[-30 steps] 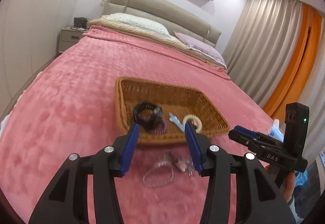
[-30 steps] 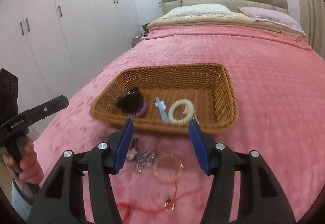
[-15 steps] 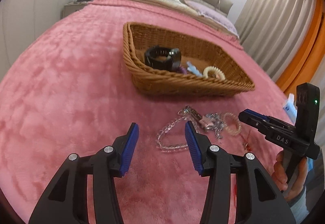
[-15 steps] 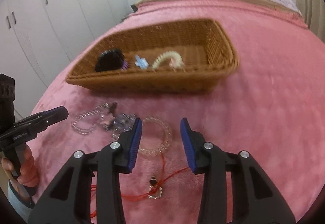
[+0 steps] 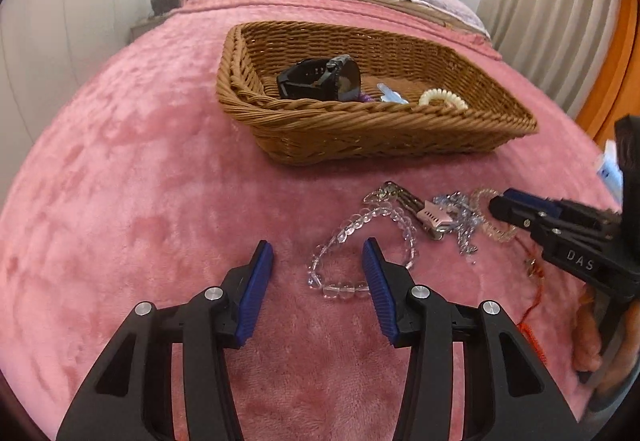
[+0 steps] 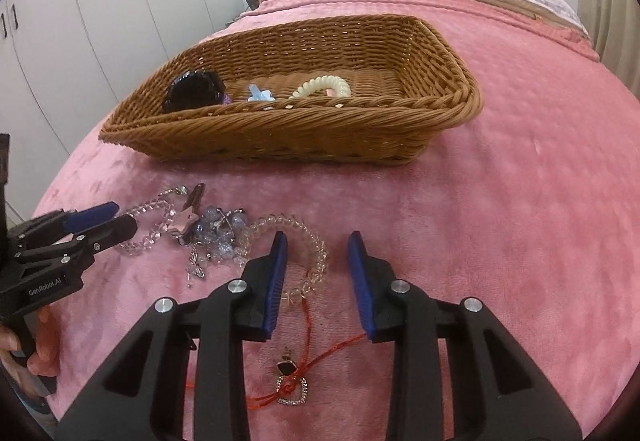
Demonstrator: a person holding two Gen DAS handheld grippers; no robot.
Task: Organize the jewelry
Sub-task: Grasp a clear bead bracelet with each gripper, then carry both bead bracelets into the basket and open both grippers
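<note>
Left gripper gapes empty over the clear faceted-bead bracelet on the pink plush blanket.
Lower yourself squarely, pinching one strand only.

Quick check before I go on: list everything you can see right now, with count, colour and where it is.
Woven wicker basket: one, brown, on the pink blanket.
Black wristwatch: one, in the basket's left end.
Light blue hair clip: one, in the basket, middle.
Cream spiral hair tie: one, in the basket, right of the clip.
Clear bead bracelet: one, on the blanket before the left gripper.
Pink clip: one, in the tangle of bluish beads.
Pale peach bead bracelet: one, before the right gripper.
Red cord with heart pendant: one, under the right gripper.
Left gripper: open, blue pads.
Right gripper: open, blue pads.
</note>
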